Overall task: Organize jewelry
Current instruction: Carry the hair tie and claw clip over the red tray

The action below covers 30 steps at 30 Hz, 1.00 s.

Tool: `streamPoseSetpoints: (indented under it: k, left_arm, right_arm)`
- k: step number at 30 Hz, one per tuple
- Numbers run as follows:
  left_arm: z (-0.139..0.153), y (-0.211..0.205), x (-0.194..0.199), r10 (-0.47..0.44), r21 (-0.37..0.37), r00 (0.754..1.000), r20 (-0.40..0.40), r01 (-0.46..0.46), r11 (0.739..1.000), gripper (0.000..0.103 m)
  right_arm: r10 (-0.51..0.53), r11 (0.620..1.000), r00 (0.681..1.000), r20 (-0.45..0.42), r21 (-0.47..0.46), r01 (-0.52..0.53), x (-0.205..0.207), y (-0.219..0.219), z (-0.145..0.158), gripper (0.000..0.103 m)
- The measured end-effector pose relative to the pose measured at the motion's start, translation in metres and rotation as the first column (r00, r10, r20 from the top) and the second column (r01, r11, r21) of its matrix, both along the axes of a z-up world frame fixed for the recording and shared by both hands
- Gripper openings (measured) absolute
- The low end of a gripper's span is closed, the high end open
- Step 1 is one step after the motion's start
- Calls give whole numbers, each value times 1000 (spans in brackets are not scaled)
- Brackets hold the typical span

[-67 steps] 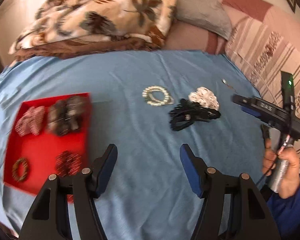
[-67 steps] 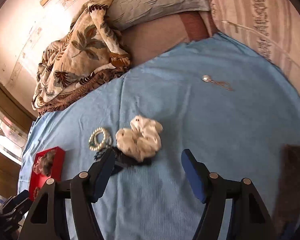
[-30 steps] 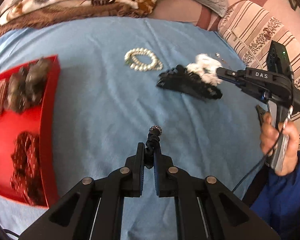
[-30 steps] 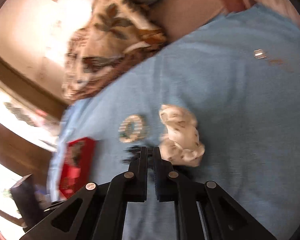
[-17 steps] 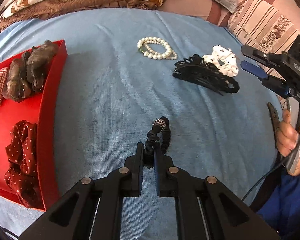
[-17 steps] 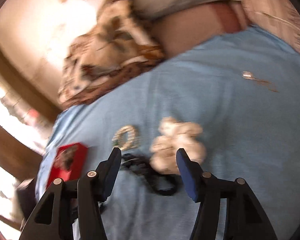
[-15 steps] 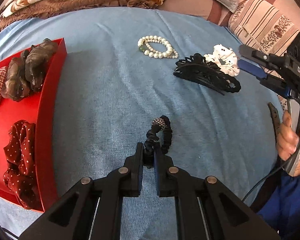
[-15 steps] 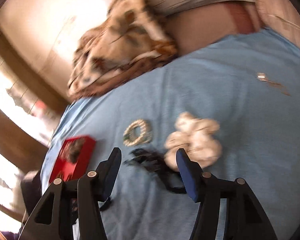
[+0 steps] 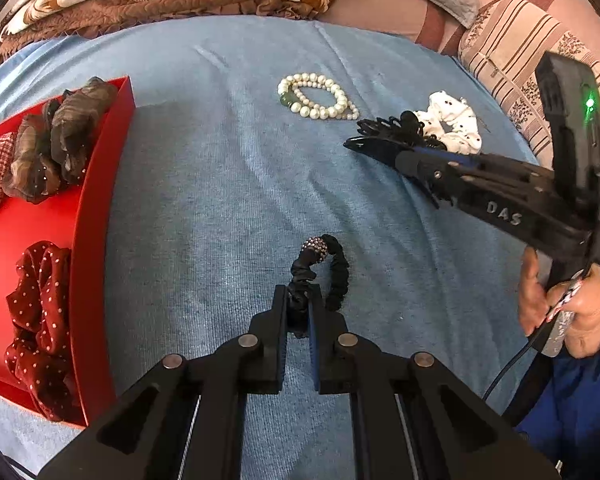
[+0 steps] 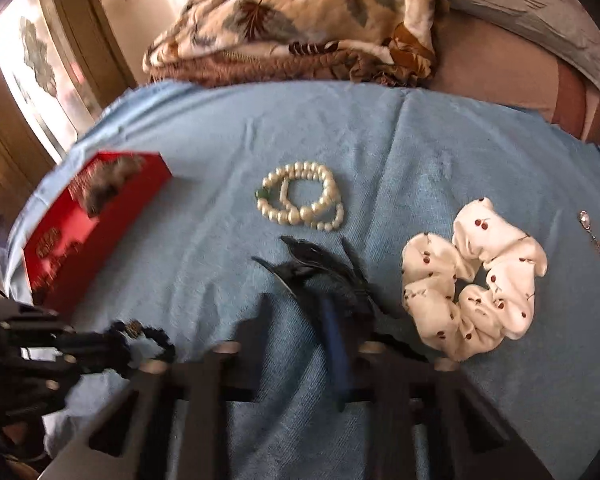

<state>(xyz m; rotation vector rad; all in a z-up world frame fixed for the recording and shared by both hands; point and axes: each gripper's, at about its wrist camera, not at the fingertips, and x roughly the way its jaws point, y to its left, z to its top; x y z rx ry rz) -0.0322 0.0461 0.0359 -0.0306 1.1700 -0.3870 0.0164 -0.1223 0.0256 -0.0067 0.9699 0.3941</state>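
My left gripper (image 9: 298, 308) is shut on a black scrunchie (image 9: 320, 268) with a glittery bead, low over the blue cloth (image 9: 204, 208). The red tray (image 9: 96, 216) to its left holds several scrunchies. My right gripper (image 10: 294, 300) is blurred and its jaws are closing to a narrow gap. The black hair claw (image 10: 324, 268) lies at its fingertips, mostly by the right finger, and cloth shows in the gap. In the left wrist view the right gripper (image 9: 354, 144) reaches over the black hair claw (image 9: 392, 126). A pearl bracelet (image 10: 300, 200) and a white cherry-print scrunchie (image 10: 476, 280) lie nearby.
A small silver pendant (image 10: 586, 220) lies at the far right of the cloth. A leaf-print blanket (image 10: 308, 12) and a grey pillow (image 10: 532, 4) bound the back. A striped cushion (image 9: 512, 52) runs along the right. A person's hand (image 9: 556, 304) holds the right gripper's handle.
The right gripper opened wide, swung left and rolled, and has now narrowed at the black claw. The left gripper, open at first, keeps its hold on the black scrunchie and has barely moved.
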Motion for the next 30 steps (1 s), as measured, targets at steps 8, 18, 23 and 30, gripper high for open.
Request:
streamPoseSetpoints:
  k: [8,18,23,30]
  left_arm:
    - [33,7,-16,21,-56,999,51,-18,998,9]
    - [68,19,-46,35,-138,994,101,-21,990,9]
    - [76,24,-57,43,-142,992,120,-26,990,9]
    - [83,44,-64,91,-155,986,137,-69,985,9]
  right_arm:
    - [-61,896,990,-123,430,109,-6,-47,12,5]
    - [34,395,978,-205,902,175,-52,-74,8,6]
    - [-74,461,976,-206,861,217,-67,-85,20,6]
    - [-129,532,962,-239,802,271,-65,-81,15,6]
